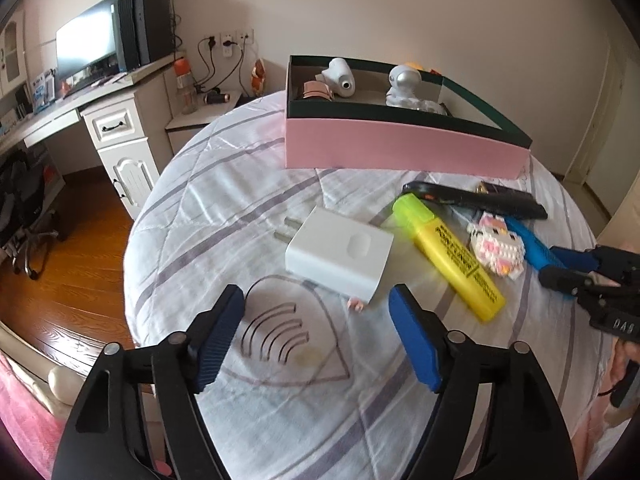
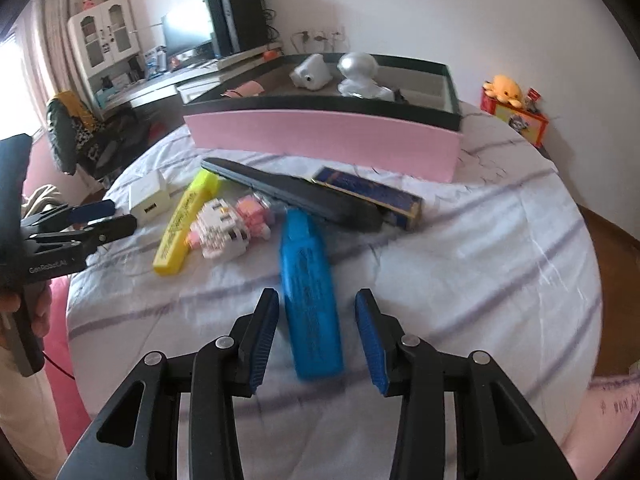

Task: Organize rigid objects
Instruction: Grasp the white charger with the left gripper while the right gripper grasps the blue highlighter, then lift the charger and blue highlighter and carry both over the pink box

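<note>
We find the left gripper (image 1: pixel 316 312) with its fingers (image 1: pixel 218 338) spread wide and nothing between them. Just ahead of the fingertips, nearer the right finger, a white plug adapter (image 1: pixel 340 256) lies flat on the quilted bed (image 1: pixel 200 184): a rounded rectangular block, two metal prongs pointing away to the left, an oval recess on its top face. It touches neither finger.

The right gripper (image 2: pixel 316 316) has its fingers part open, with the rear end of a blue highlighter (image 2: pixel 310 300) lying between them. We see a narrow gap on the left pad and a wider one on the right, so no grip is confirmed. The highlighter is a flat-sided blue barrel with dark print along it, its cap end pointing away from the fingers.

Ahead and to the left of the right fingers lies a yellow highlighter (image 2: pixel 186 224) of the same form, with a green-yellow cap. Between the two highlighters rests a small pink-and-white block figure (image 2: pixel 232 228). Beyond the blue cap a long black case (image 2: pixel 296 196) lies crosswise, with a dark blue box (image 2: pixel 372 192) just behind it.

Farthest from both pairs of fingers stands a pink box (image 2: pixel 320 140) with a dark rim, open-topped, holding a white device (image 2: pixel 312 72) and a silver-headed figure (image 2: pixel 358 74).
</note>
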